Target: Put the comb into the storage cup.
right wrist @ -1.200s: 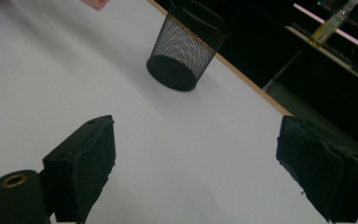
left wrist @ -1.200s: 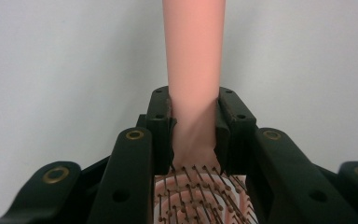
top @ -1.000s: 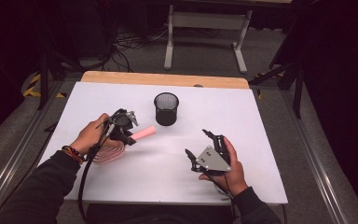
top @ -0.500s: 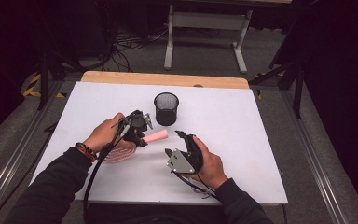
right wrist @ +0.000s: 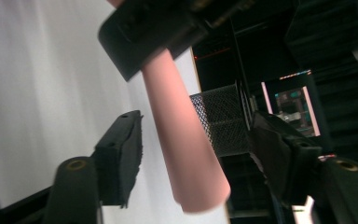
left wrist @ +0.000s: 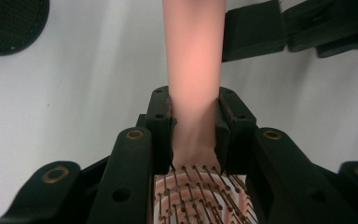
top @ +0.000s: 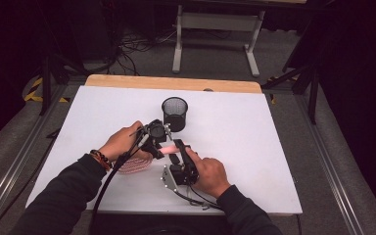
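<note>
A pink hairbrush is held up off the white table [top: 254, 142]; its bristled head [top: 133, 164] points toward the person and its handle [top: 170, 147] points away to the right. My left gripper [top: 157, 138] is shut on the handle close to the head [left wrist: 200, 196]. In the left gripper view the jaws clamp the handle [left wrist: 193, 46] from both sides. My right gripper [top: 179, 151] is open, one jaw on each side of the handle's free end [right wrist: 177, 130], with gaps to both. A black mesh cup [top: 175, 113] stands upright just beyond both grippers.
The mesh cup [right wrist: 219, 121] shows right behind the handle in the right gripper view. The table's wooden far edge [top: 171, 83] lies beyond it. Metal frame legs [top: 178, 44] and cables stand on the floor farther back. Metal rails [top: 333, 166] run along both table sides.
My right gripper has swung left from the table's right part and now brackets the handle end. My left gripper has carried the brush right, toward the cup.
</note>
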